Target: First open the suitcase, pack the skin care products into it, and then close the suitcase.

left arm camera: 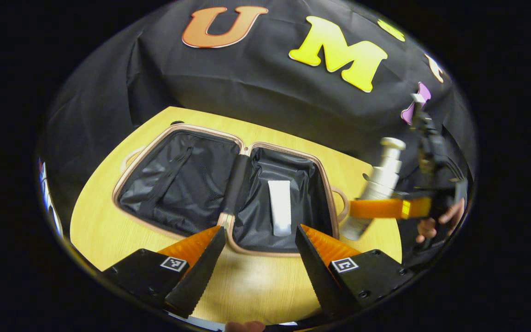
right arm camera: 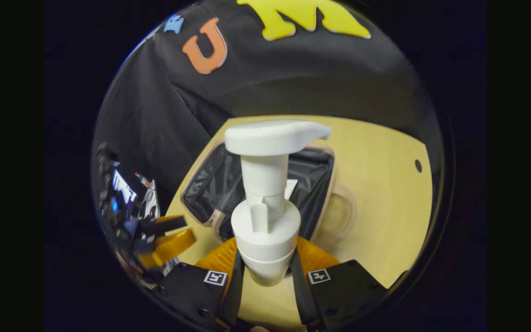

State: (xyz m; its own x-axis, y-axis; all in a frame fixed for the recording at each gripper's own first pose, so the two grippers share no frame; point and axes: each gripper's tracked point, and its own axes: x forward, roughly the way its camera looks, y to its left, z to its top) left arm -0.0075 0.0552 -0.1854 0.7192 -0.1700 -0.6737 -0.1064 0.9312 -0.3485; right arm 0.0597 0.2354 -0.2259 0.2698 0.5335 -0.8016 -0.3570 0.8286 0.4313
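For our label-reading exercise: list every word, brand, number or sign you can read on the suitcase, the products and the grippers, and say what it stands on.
pump bottle: no print visible.
white tube: plain from here; any print is too small to read.
suitcase: no text visible.
left gripper and right gripper: square black-and-white coded markers, patterns only, no words or numbers.

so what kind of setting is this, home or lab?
Looks like a staged recording booth, not a home: black cloth wall behind a bare wooden table, an open suitcase on it, and hand-held grippers, the right gripper gripping a pump bottle.
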